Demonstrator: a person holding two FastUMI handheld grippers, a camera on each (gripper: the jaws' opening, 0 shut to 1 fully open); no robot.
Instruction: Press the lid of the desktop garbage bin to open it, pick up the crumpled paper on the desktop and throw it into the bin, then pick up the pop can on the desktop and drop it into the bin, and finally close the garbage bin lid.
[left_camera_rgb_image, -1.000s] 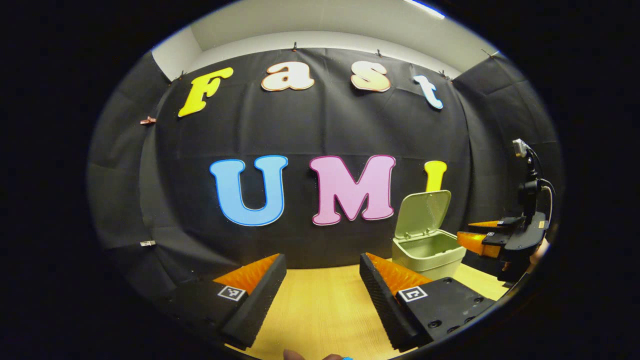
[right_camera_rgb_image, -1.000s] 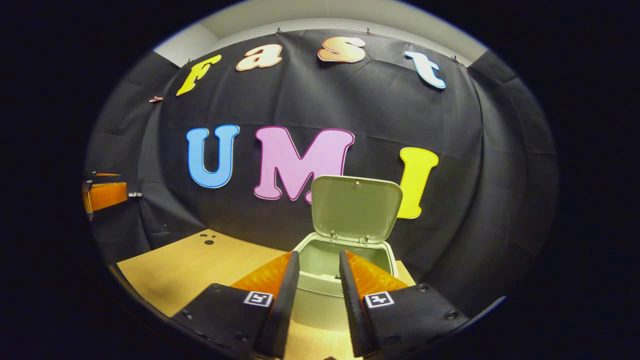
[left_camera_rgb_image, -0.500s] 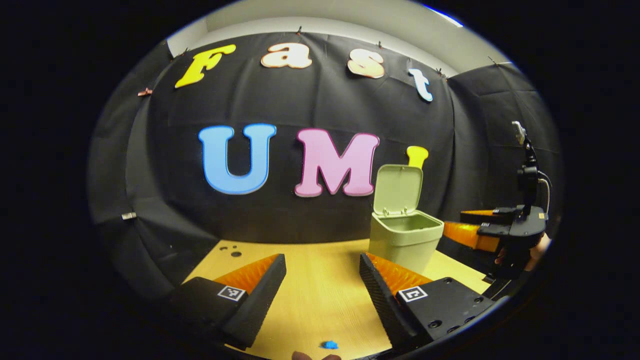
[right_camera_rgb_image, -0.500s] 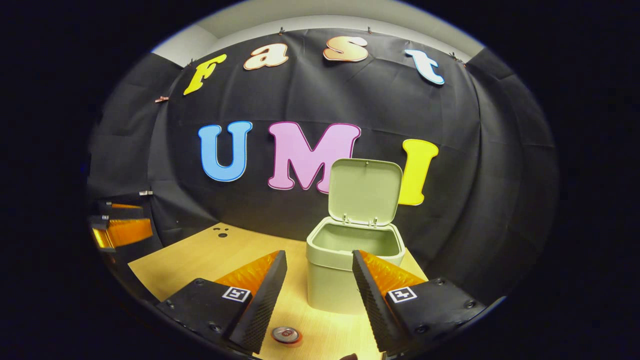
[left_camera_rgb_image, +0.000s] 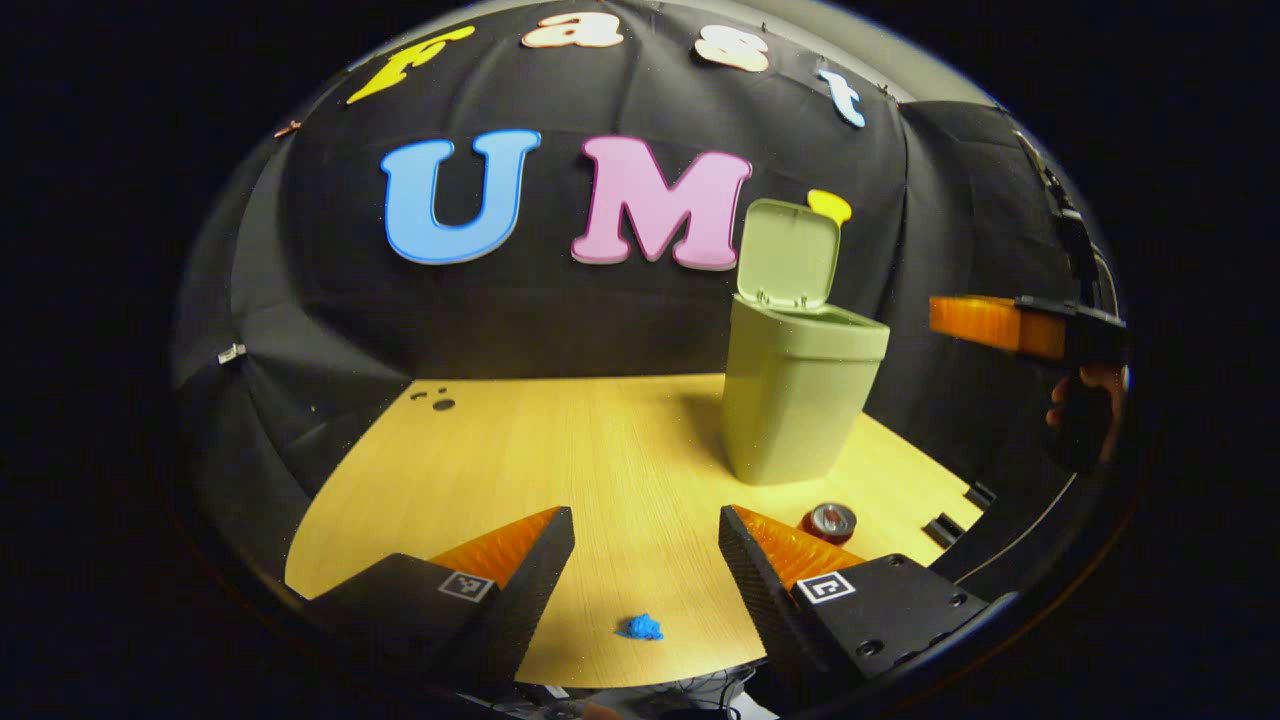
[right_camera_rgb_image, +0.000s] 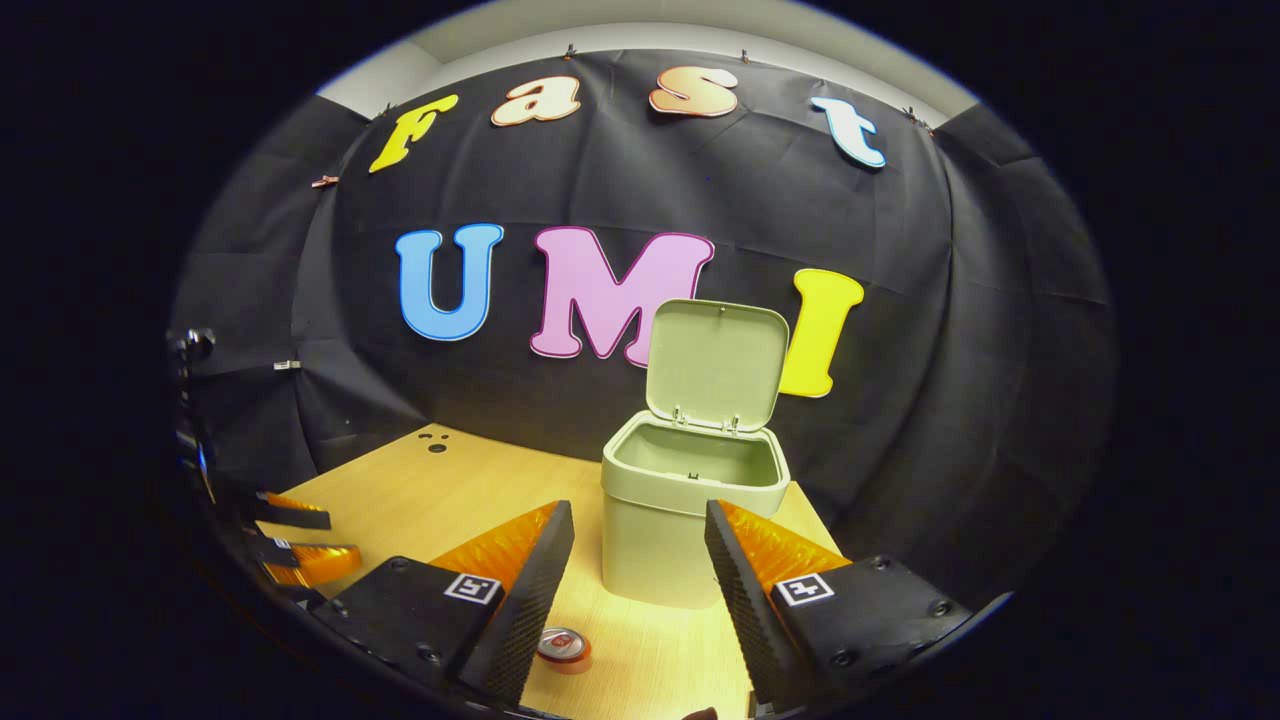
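Observation:
The pale green bin (left_camera_rgb_image: 800, 410) stands on the wooden table at the right, its lid (left_camera_rgb_image: 790, 255) upright and open. A small blue crumpled paper (left_camera_rgb_image: 640, 628) lies near the table's front edge, just below and between my left gripper's open fingers (left_camera_rgb_image: 645, 515). The pop can (left_camera_rgb_image: 830, 520) stands in front of the bin, beside my left gripper's right finger. In the right gripper view the bin (right_camera_rgb_image: 650, 540) and its raised lid (right_camera_rgb_image: 715, 360) are straight ahead, the can (right_camera_rgb_image: 563, 645) sits low between the fingers, and my right gripper (right_camera_rgb_image: 638, 507) is open and holds nothing.
The right gripper (left_camera_rgb_image: 1000, 322) and the hand (left_camera_rgb_image: 1085, 400) holding it hover at bin-rim height to the right. The left gripper (right_camera_rgb_image: 300, 545) shows low at the left. Small dark holes (left_camera_rgb_image: 437, 400) mark the table's far left; black brackets (left_camera_rgb_image: 950, 528) lie at its right edge.
My left gripper pulled back and tilted down, bringing the paper and the can into sight. My right gripper widened from nearly shut to open and drew back from the bin's mouth.

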